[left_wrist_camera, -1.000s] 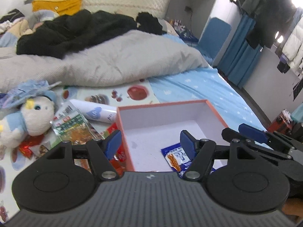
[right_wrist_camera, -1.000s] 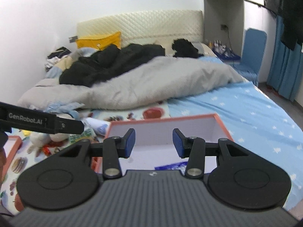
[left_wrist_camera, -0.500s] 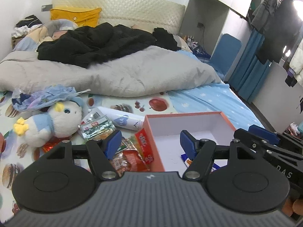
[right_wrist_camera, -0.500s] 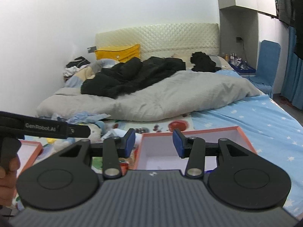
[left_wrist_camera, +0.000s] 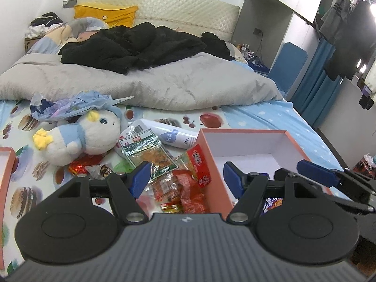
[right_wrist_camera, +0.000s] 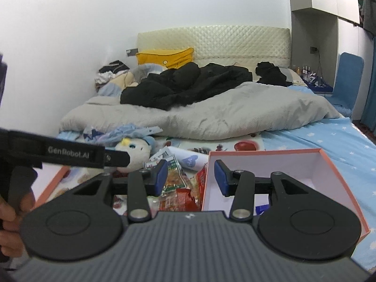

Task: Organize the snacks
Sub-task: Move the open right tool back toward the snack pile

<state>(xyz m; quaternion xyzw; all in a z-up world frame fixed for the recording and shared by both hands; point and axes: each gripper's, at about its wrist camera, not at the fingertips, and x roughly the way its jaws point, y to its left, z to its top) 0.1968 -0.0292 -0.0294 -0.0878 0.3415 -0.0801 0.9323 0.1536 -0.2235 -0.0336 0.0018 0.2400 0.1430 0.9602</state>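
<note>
An orange box (left_wrist_camera: 244, 132) with a white inside lies on the bed, and shows in the right wrist view (right_wrist_camera: 265, 152) too. A blue snack packet (left_wrist_camera: 272, 203) lies in it. Left of the box is a pile of snacks: a green-edged clear packet (left_wrist_camera: 148, 152), a red packet (left_wrist_camera: 198, 162) leaning on the box wall, and red wrapped sweets (left_wrist_camera: 185, 195). My left gripper (left_wrist_camera: 186, 178) is open and empty above the pile and the box's left wall. My right gripper (right_wrist_camera: 190, 175) is open and empty, over the same wall.
A blue and white plush toy (left_wrist_camera: 82, 136) and a white tube (left_wrist_camera: 171, 136) lie behind the snacks. A second orange box (left_wrist_camera: 7, 164) is at the far left. A grey quilt (left_wrist_camera: 145, 82) and black clothes (left_wrist_camera: 141, 47) cover the bed's far half.
Both grippers have drawn back and swung left, so the snack pile left of the box has come into view. Both stay open and empty.
</note>
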